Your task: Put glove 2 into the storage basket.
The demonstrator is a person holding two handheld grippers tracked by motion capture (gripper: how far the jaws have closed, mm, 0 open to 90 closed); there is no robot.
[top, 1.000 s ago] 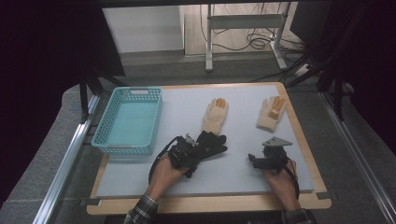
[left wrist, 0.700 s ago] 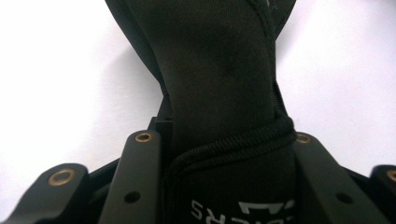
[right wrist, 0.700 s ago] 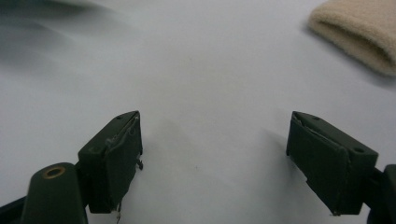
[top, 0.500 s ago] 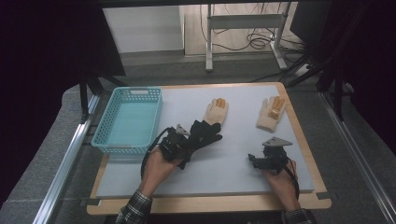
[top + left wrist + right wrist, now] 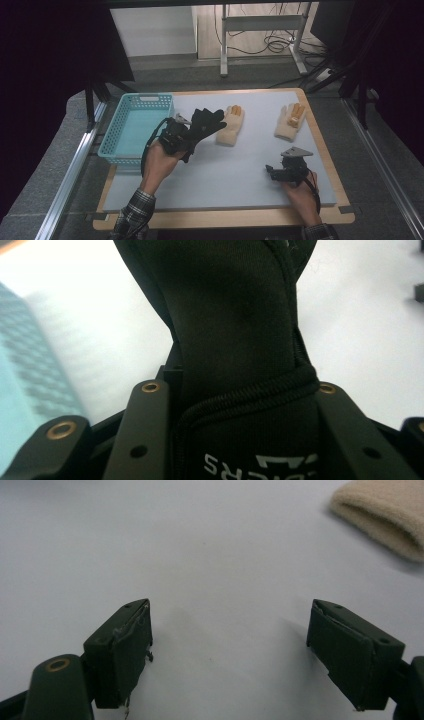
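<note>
A black glove (image 5: 206, 121) hangs in the air above the white table mat, between the teal basket (image 5: 131, 131) and the nearer beige glove (image 5: 230, 125). My left gripper (image 5: 187, 134) is shut on the black glove's cuff. In the left gripper view the black glove (image 5: 235, 325) stands pinched between the jaws of my left gripper (image 5: 235, 390), its fingers pointing away. My right gripper (image 5: 273, 172) rests low over the mat at the front right. Its jaws stand open in the right gripper view (image 5: 230, 645), with nothing between them.
A second beige glove with orange fingertips (image 5: 290, 121) lies at the back right of the mat (image 5: 235, 170). Its cuff (image 5: 385, 515) shows at the upper right of the right gripper view. The basket (image 5: 20, 380) is blurred at the left of the left gripper view.
My left hand has lifted the black glove off the mat and carried it up and leftward, closer to the basket. The right hand has stayed where it was.
</note>
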